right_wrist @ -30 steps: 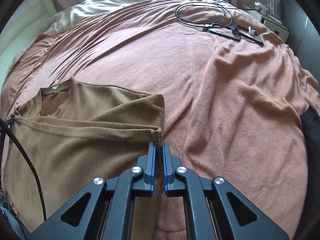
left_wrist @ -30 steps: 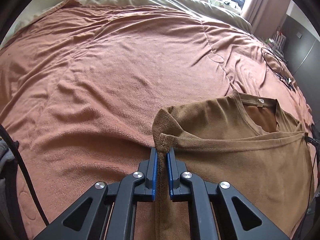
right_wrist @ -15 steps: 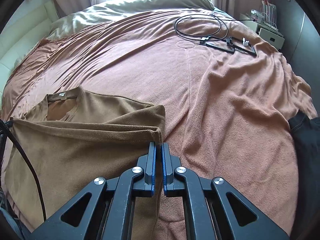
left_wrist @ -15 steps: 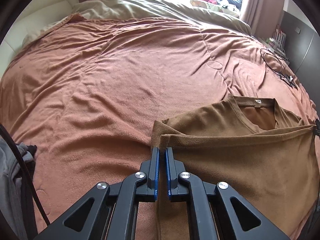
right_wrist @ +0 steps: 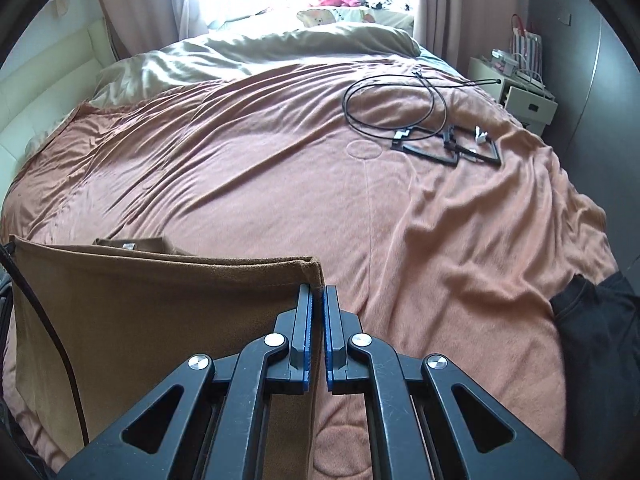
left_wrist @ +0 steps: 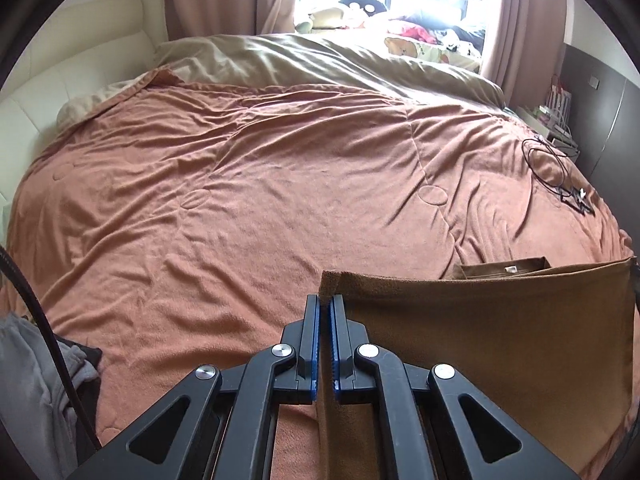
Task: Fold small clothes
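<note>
A brown T-shirt [left_wrist: 492, 332] is held up between both grippers, stretched taut above the rust-coloured blanket [left_wrist: 260, 200]. My left gripper [left_wrist: 325, 300] is shut on its left corner. My right gripper [right_wrist: 317, 290] is shut on the other corner of the T-shirt [right_wrist: 160, 312]. The collar with its white label [left_wrist: 511, 268] shows just behind the raised top edge, and in the right wrist view [right_wrist: 129, 245] too. The lower part of the shirt hangs down out of sight.
A black cable coil and black frames [right_wrist: 432, 136] lie on the blanket at the far right. A black garment [right_wrist: 600, 344] lies at the right edge, grey clothing [left_wrist: 36, 392] at the left. A beige duvet [left_wrist: 320, 64] covers the far end.
Both grippers have lifted the shirt's held edge up and toward me; the shirt now hangs as a taut sheet, hiding most of the collar. Both cameras see farther up the room.
</note>
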`<move>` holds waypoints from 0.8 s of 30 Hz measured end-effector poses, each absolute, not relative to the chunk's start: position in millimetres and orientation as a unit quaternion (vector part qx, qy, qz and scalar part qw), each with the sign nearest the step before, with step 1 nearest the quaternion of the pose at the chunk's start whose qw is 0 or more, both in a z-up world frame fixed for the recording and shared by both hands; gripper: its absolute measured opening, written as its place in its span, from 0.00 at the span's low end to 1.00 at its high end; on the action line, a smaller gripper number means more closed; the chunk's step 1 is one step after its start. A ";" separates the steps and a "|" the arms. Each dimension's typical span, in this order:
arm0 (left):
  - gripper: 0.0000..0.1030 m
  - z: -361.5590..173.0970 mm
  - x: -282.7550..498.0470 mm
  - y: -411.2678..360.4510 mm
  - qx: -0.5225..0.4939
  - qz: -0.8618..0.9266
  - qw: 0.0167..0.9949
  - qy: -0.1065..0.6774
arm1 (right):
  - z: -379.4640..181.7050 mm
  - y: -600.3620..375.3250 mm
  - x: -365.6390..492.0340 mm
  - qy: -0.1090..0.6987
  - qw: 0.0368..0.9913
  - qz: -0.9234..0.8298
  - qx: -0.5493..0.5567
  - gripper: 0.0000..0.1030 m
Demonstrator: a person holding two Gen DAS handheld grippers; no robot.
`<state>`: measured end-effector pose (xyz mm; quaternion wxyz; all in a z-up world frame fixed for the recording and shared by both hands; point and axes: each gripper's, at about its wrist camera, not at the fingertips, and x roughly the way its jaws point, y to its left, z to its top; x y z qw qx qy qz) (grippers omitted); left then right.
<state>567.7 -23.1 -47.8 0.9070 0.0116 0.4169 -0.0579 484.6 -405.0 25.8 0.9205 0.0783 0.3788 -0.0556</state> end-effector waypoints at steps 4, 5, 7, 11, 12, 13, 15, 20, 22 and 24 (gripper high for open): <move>0.04 -64.9 589.8 -25.5 0.015 -0.045 0.900 0.433 | 20.0 -403.6 511.6 0.390 0.915 -0.056 0.082 0.01; 0.04 -70.7 595.4 -25.3 0.011 -0.043 0.898 0.439 | 15.4 -403.0 519.3 0.396 0.913 -0.056 0.082 0.01; 0.04 -81.8 604.1 -26.1 0.008 -0.041 0.893 0.448 | 8.3 -402.0 533.4 0.406 0.908 -0.058 0.081 0.01; 0.04 -99.0 617.4 -28.4 0.011 -0.037 0.888 0.458 | -2.7 -398.3 554.4 0.418 0.904 -0.065 0.067 0.01; 0.04 -101.5 620.0 -28.2 0.010 -0.036 0.888 0.458 | -3.0 -398.0 557.7 0.419 0.903 -0.067 0.062 0.01; 0.04 -102.3 622.0 -27.5 0.010 -0.037 0.889 0.457 | -3.1 -397.3 561.0 0.419 0.904 -0.067 0.059 0.01; 0.04 -102.6 625.4 -26.3 0.008 -0.038 0.891 0.453 | -1.6 -397.3 565.1 0.416 0.905 -0.070 0.059 0.01; 0.04 -102.6 635.8 -27.8 0.016 -0.036 0.893 0.448 | -1.3 -401.4 577.3 0.415 0.905 -0.074 0.056 0.01; 0.04 -108.1 642.0 -31.9 0.031 -0.031 0.891 0.451 | -6.3 -400.7 585.3 0.421 0.902 -0.077 0.054 0.01; 0.04 -114.7 648.3 -34.3 0.034 -0.026 0.888 0.457 | -14.6 -399.4 595.5 0.429 0.898 -0.083 0.047 0.01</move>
